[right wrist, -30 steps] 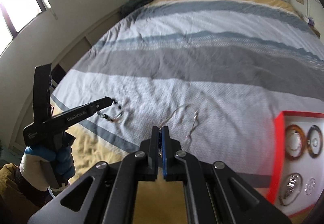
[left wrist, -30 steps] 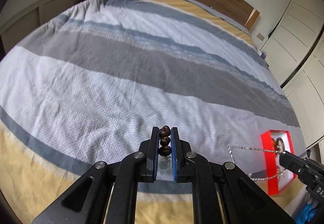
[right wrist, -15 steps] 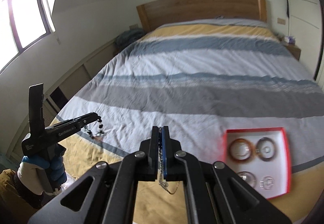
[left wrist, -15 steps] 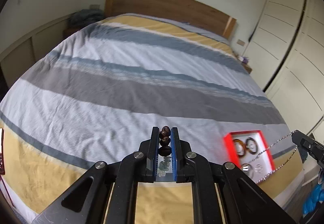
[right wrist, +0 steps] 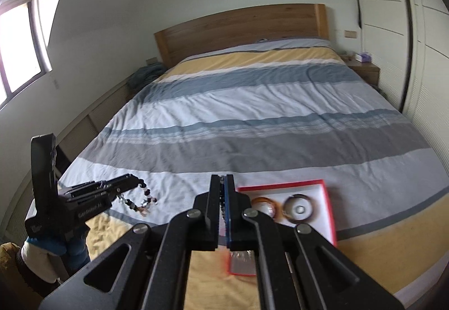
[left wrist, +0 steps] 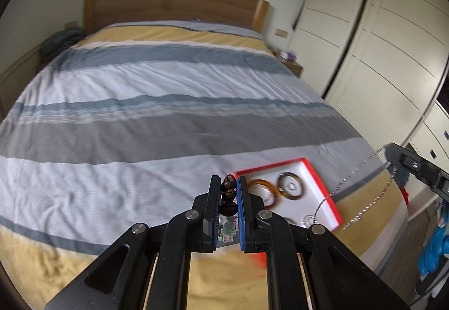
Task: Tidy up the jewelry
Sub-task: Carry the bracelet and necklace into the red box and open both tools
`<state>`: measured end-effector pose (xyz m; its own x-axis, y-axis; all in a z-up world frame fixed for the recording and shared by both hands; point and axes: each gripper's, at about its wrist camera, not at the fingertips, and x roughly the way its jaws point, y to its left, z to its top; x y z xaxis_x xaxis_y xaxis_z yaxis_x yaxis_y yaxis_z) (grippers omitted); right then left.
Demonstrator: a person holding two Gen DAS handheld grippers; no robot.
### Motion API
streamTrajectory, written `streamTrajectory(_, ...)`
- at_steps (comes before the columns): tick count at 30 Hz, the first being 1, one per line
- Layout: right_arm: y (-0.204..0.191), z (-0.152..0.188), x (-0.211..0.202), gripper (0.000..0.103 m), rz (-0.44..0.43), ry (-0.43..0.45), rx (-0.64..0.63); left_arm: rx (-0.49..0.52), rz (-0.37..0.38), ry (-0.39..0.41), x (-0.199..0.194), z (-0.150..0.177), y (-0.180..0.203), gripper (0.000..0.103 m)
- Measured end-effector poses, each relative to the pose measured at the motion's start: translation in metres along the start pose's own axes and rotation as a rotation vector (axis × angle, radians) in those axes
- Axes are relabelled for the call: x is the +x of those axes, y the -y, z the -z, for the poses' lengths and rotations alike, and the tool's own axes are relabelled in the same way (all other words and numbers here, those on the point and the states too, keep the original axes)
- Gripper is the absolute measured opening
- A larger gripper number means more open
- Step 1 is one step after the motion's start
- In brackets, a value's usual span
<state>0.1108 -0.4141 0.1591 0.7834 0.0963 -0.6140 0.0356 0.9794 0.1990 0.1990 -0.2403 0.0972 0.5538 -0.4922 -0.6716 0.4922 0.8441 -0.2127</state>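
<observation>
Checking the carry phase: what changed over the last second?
Both tongs lifted off the bedspread and swung toward the red tray. Left tongs still clamp the beaded bracelet; right tongs still pinch the silver chain. Tray unmoved.

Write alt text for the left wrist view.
The left gripper is shut on a dark beaded bracelet above a striped bed. A red-rimmed jewelry box holding bangles lies just right.

Daylight is entering from the window (right wrist: pixel 16 43) at left — soft, even. Fisheye distortion is bending the edges; motion blur is smearing the box (left wrist: pixel 317 178) and wardrobe (left wrist: pixel 364 43).
</observation>
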Motion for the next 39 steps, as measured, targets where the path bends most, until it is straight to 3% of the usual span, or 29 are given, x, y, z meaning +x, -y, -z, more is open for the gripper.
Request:
streamTrajectory(7,0.059,0.011,0.043,0.002,0.028,-0.058,0.049,0.058,0.044,-0.099,0.071,0.008,0.050,0.010)
streamTrajectory(19,0.137,0.058,0.124,0.002,0.001,-0.189,0.150,0.102,0.050,-0.260,0.177,0.043,0.088,0.010)
streamTrajectory(28,0.145,0.107,0.155,0.003,-0.014,-0.302,0.149,0.087,0.023,-0.331,0.207,0.068,0.086,0.010)
streamTrajectory(36,0.149,0.124,0.160,0.004,0.008,-0.353,0.161,0.060,0.023,-0.362,0.213,0.075,0.080,0.011)
streamTrajectory(39,0.151,0.128,0.159,0.005,0.032,-0.369,0.163,0.047,0.020,-0.365,0.212,0.075,0.078,0.016)
